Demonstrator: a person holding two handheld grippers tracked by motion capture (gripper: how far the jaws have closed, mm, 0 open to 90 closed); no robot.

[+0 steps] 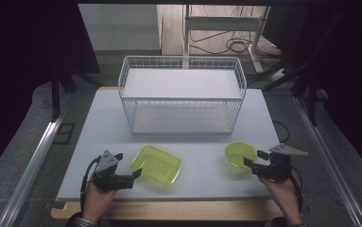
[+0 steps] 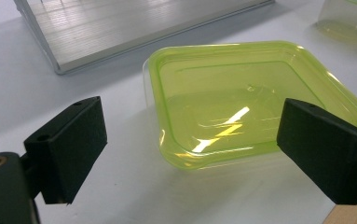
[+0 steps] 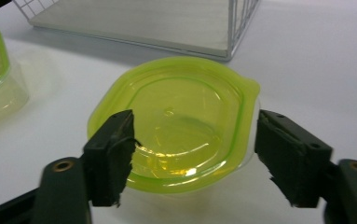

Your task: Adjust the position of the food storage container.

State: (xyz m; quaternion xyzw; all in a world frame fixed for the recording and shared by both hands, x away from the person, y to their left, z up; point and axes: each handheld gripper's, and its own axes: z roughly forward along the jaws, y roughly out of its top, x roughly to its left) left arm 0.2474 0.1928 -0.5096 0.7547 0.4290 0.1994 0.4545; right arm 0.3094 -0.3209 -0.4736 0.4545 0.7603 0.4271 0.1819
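Right hand-held gripper level, jaws straddling round container.

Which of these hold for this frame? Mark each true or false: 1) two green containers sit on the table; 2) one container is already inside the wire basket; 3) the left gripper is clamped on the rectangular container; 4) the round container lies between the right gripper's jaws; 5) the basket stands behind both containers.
1) True: a rectangular container and a round container sit on the table.
2) False: the wire basket holds no container; both are on the table in front of it.
3) False: the left gripper has its jaws spread, pads clear of the container, at its near corner.
4) True: the right gripper straddles its near rim, pads not pressing.
5) True: in the high view it stands farther back.
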